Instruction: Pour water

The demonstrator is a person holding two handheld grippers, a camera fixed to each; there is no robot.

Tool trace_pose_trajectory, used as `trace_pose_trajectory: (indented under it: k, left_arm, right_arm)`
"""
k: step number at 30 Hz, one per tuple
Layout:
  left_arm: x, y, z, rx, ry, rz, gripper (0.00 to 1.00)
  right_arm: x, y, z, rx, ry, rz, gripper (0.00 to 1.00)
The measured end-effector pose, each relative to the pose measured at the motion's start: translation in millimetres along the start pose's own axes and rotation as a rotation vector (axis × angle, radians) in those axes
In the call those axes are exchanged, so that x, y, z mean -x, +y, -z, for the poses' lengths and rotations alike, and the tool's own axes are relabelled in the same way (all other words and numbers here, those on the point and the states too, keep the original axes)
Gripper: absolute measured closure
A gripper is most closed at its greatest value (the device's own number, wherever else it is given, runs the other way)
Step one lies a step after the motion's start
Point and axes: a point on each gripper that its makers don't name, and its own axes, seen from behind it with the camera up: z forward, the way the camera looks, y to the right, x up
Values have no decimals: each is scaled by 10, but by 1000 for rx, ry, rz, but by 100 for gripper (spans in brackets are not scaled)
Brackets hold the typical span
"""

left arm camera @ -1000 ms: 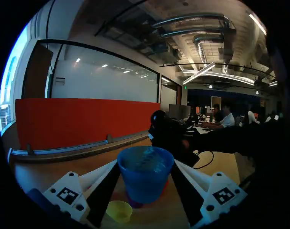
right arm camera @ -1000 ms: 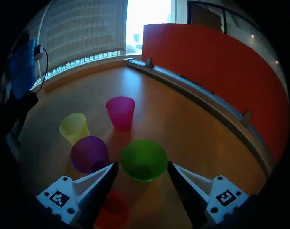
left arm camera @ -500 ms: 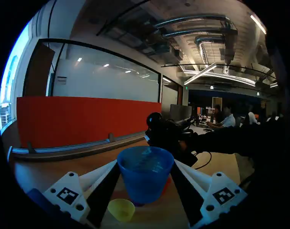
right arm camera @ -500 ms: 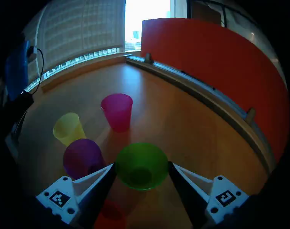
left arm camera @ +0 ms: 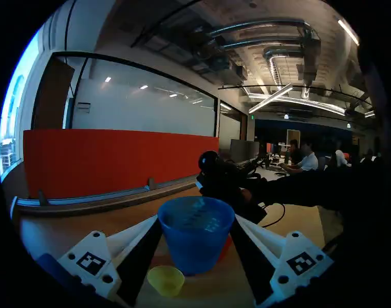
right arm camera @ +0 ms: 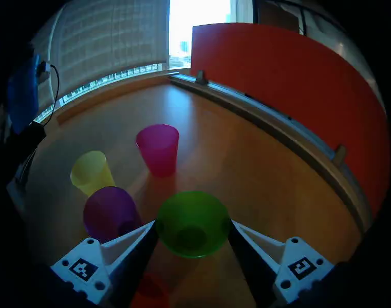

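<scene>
Left gripper view: the left gripper (left arm camera: 196, 219) has its two white fingers pressed on both sides of a blue cup (left arm camera: 195, 241), which is upright between them above the wooden table (left arm camera: 67, 231). Inside this cup pale glints show near the rim; whether they are water I cannot tell. Lower down stands a small yellow cup (left arm camera: 166, 280), mouth up, and it looks empty. A sliver of a red cup (left arm camera: 225, 248) shows beside the blue one, the rest is hidden. Farther off, a dark shape (left arm camera: 221, 179) at the end of a dark sleeve (left arm camera: 308, 187) is hard to make out. I count three cups here.

Right gripper view: the right gripper (right arm camera: 192, 224) grips a green cup (right arm camera: 192, 233), one finger touching each side of its rim. Its bottom is visible and it is empty. A purple cup (right arm camera: 110, 215) stands just beside the left finger. The yellow cup and a magenta cup (right arm camera: 158, 149) stand farther away. The red cup lies low between the fingers, cut off. That makes five cups, one of each colour. A blue shape (right arm camera: 21, 95) at the left edge is cut off.
</scene>
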Motion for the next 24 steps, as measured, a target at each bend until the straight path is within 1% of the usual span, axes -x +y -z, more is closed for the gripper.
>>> trace_pose_trajectory:
  k: [4,9,15,24]
  left_arm:
    - [11,-5,-12,-1,0,2,14]
    - [19,-18,-34,-6,-3,3,14]
    - [5,-16,-70,-12,-12,6,14]
    - [-50,14,-75,-29,-14,0,14]
  right_arm:
    - [-56,10,57,5,21,-1,6]
    - [-163,7,189,11,53,-3,6]
    - [-309,-44,391,15,102,-9,7]
    - [-528,-146,721,15,200,-21,6]
